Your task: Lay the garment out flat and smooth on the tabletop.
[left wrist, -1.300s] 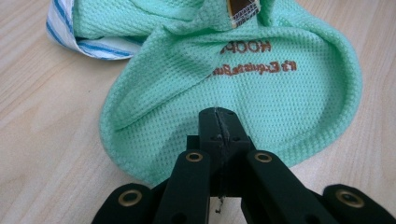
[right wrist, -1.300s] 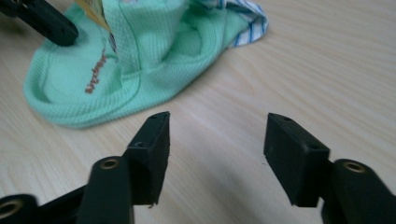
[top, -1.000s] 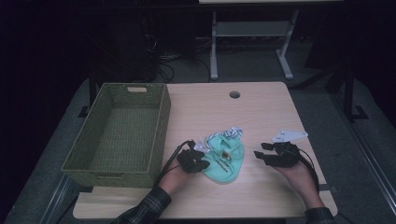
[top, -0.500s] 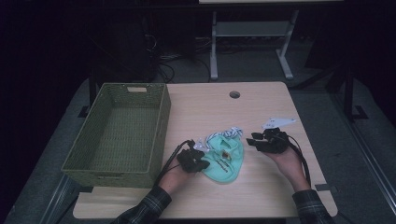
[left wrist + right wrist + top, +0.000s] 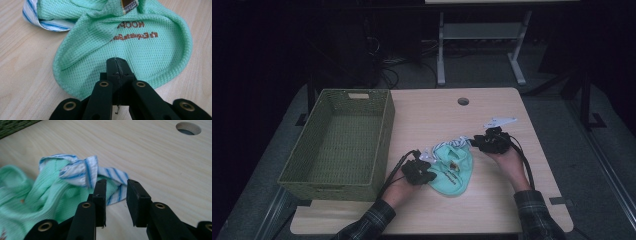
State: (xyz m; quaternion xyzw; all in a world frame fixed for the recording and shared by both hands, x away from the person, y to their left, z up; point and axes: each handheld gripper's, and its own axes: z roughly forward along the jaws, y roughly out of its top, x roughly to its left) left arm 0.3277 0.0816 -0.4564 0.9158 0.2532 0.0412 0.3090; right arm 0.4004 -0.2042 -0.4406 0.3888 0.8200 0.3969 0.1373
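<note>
A: Near edge first. The green cloth [image 5: 451,171] is being lain flat on the table [image 5: 492,210], just beside the basket [image 5: 337,145] on its right. The cloth's near hem is being pinched by the left gripper [image 5: 116,65]; its jaws are being kept fully closed, with the weave caught between them.

B: Why there?

A: By judgement, the near hem is being anchored so the cloth is not being dragged while the far end is being worked.

B: And the far end?

A: The striped trim [image 5: 86,171], white with blue lines, is being bunched at the end of the cloth farther from the person, away from the basket's near corner. The right gripper [image 5: 115,195] is being brought up to it. Its jaws have just been closing and are being kept partly apart; a fold of trim is being framed between them, but the pads are not being seen to press on it.

B: Orientation?

A: The cloth's long axis is being run from the near hem, beside the basket, up and rightward toward the striped end. The lettering [image 5: 136,33] is being read upside down from the left gripper view, so its top is judged to be pointed toward the near hem.

B: Beyond that?

A: A cable hole [image 5: 463,101] is being noted past the cloth, level with the basket's far end.
</note>
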